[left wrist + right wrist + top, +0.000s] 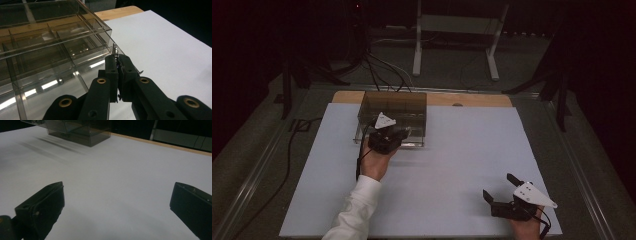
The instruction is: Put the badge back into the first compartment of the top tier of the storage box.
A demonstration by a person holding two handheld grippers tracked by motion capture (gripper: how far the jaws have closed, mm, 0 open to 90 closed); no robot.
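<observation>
left hand: my hand (373,162), white sleeve (354,210), comes up from the bottom edge toward the box
left gripper: mine (404,132), at the near right part of the box; grey three-cornered plate on top
left jaws: pressed together, pinching a small metal clip (115,51) between the tips; clip's bright end sticks up past the jaw tips, a thin wire bit pokes out to the side
clip position: right at the front right corner of the box, over its near edge; cannot tell if it touches the plastic
compartment box: clear smoky plastic organiser (394,117) with dividers, sits at the far left-centre of the white sheet, near the wooden strip
box inside: several cells seen in the left gripper view (45,50); contents too dim to tell
white sheet: covers the table (447,165); wooden edge (477,100) shows at the far side
right gripper: mine (501,189), near right corner of the sheet, well apart from the box
right jaws: spread wide, nothing between them, bare sheet (117,185) in the gap
right hand: at the bottom edge (527,227), cable trailing
</observation>
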